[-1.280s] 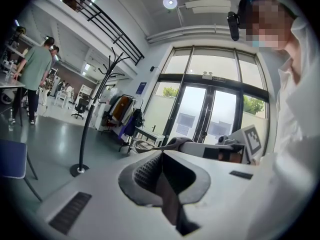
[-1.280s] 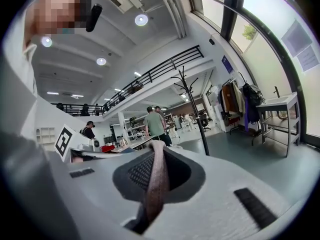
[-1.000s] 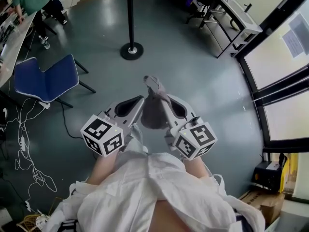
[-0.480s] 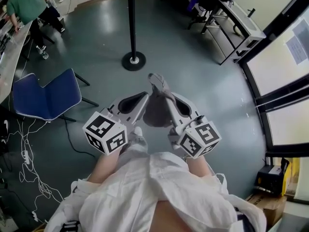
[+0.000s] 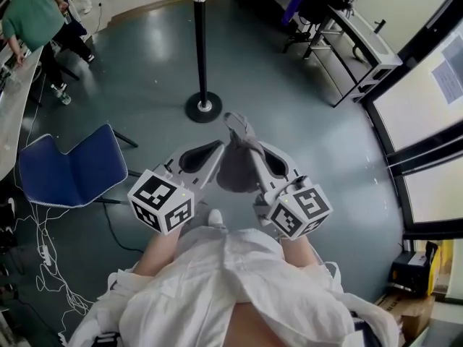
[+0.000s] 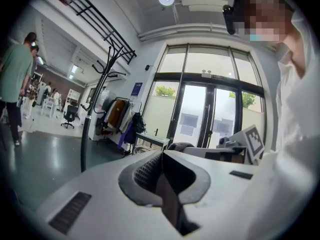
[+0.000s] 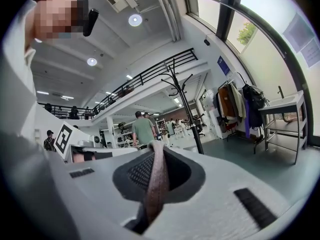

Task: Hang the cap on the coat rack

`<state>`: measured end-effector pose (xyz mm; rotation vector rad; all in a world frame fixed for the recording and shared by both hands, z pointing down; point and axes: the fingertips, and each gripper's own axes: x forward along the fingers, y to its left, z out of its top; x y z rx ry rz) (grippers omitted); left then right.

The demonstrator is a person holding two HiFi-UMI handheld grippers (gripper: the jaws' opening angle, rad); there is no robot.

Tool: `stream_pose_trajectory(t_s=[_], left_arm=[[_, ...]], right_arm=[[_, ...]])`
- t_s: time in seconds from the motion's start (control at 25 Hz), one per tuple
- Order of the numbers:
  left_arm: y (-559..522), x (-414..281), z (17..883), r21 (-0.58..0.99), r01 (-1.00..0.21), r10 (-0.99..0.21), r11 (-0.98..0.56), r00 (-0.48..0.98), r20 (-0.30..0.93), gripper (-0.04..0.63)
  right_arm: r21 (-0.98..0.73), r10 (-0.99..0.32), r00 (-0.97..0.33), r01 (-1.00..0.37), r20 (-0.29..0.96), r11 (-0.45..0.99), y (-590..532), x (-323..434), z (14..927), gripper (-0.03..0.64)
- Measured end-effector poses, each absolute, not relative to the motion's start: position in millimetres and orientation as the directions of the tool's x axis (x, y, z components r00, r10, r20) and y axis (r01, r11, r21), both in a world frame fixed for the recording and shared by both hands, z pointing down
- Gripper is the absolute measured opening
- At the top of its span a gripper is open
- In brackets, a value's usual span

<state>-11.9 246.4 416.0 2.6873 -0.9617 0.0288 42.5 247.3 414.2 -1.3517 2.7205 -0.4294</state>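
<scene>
My right gripper [image 5: 236,123] is clamped on the cap [image 5: 231,170], its soft grey-brown fabric pinched between ribbed dark pads; the crown sags between both grippers. My left gripper [image 5: 215,149] is closed on nothing; the slim black coat rack [image 5: 201,49] stands ahead

The cap [image 5: 230,172] is grey-brown, the coat rack [image 5: 200,45] black. The left gripper [image 5: 215,149] and right gripper [image 5: 235,121] are pale grey with black-and-white square markers. Centre left a blue chair [image 5: 69,172]; upper left a green shirt [image 5: 29,13]; floor [image 5: 145,78] blue-grey.
</scene>
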Motion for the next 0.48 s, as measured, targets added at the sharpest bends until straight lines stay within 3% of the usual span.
stream_pose_trajectory(t_s=[0.48], left_arm=[[198.2, -32.6, 430.9, 0.347, -0.576, -0.58, -0.74, 0.808, 0.105, 0.015]], right_arm=[[-0.283, -0.801, -0.59, -0.788, 0.099, 0.546, 195.0, 22.0, 426.6, 0.011]])
